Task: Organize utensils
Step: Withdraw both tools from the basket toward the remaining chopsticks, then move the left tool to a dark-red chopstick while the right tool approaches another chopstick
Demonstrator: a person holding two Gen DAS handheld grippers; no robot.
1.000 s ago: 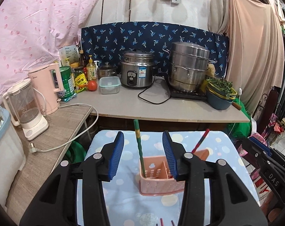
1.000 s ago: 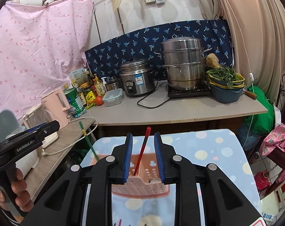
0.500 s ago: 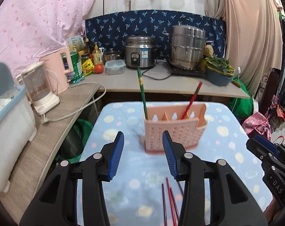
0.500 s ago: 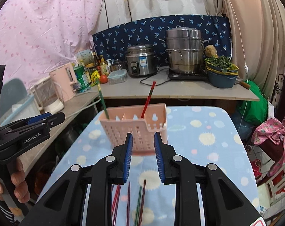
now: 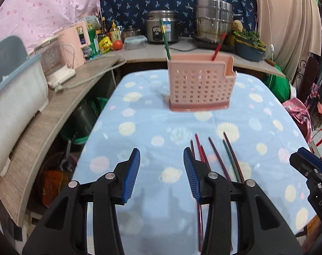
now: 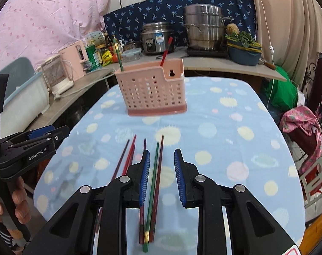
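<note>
Bare cloth (image 6: 224, 127) beside pink caddy (image 6: 152, 91)

One pink utensil basket (image 6: 154, 89); two chopsticks stand in it, one green (image 6: 118, 54), one red (image 6: 166, 52). Six loose chopsticks (image 6: 153, 178) lie on the blue cloth (image 6: 235, 140).

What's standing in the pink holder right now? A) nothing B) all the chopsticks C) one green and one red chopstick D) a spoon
C: a green chopstick and a red chopstick stand in the pink holder; the rest lie on the cloth.

Rice cooker (image 5: 162, 26) beside steel steamer pot (image 5: 213, 24) on counter (image 5: 152, 52).
</note>
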